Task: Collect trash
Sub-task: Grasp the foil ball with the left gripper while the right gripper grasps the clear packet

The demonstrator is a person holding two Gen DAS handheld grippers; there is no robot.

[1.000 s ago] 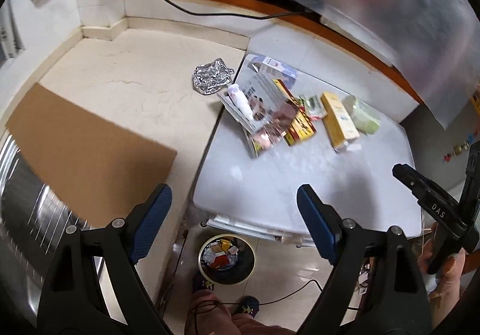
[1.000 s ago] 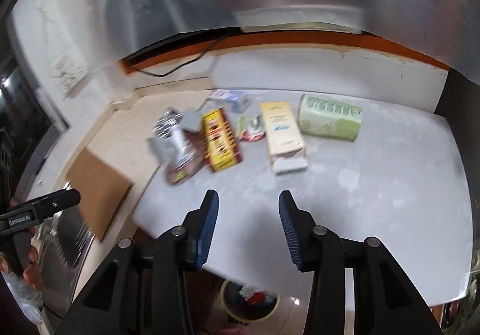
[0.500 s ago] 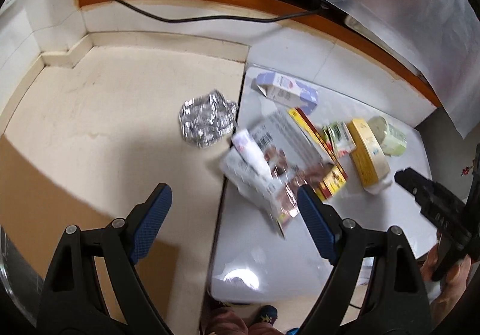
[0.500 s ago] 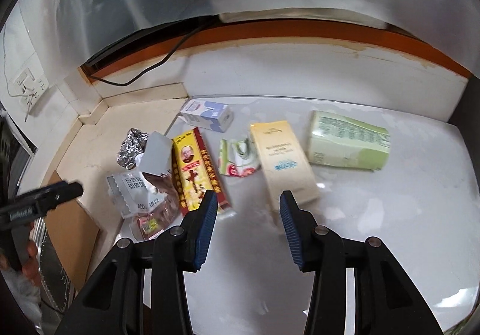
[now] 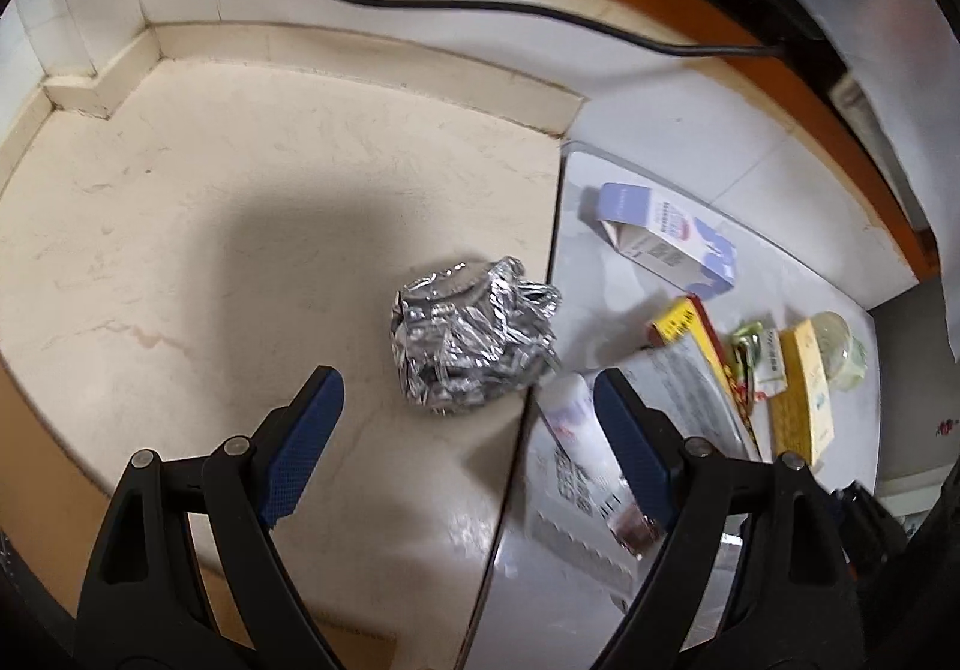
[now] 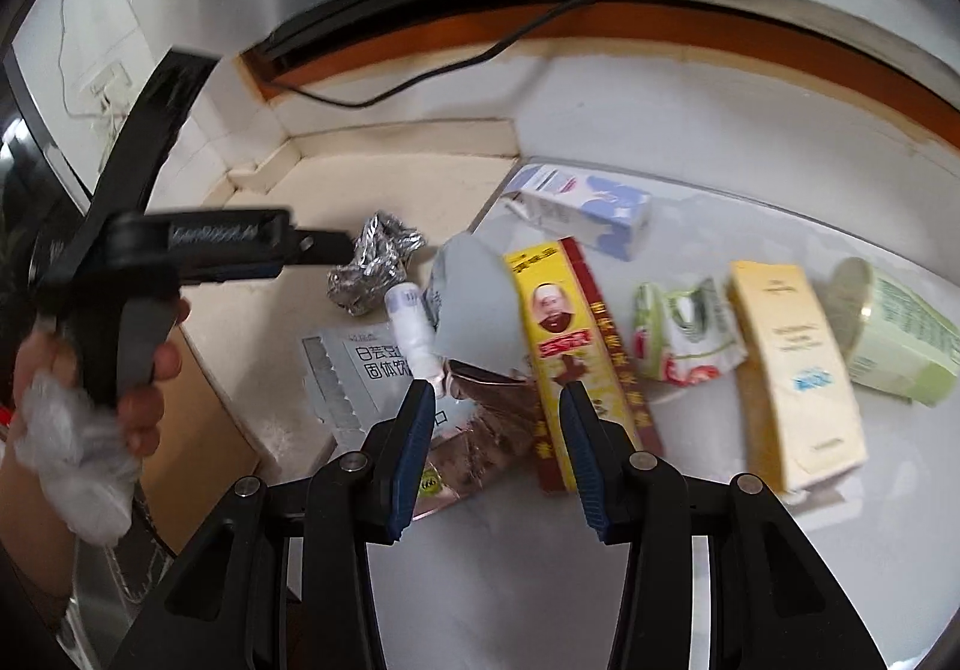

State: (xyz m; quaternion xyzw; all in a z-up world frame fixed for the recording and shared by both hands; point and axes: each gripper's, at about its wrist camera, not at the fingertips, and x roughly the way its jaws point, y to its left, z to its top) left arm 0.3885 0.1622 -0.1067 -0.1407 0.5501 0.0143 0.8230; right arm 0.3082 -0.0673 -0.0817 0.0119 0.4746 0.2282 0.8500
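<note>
Beside foil ball (image 5: pixel 471 334), milk carton (image 5: pixel 666 241), wrappers.

Right tongs (image 6: pixel 497 405) open above red-yellow box (image 6: pixel 567 346).

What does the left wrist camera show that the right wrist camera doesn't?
Only the left wrist view shows the open left gripper from behind, aimed at the crumpled foil ball. Only the right wrist view shows the hand holding that tool and the open right gripper. Both show the foil ball, the blue-and-white carton and the red-and-yellow box.
</note>
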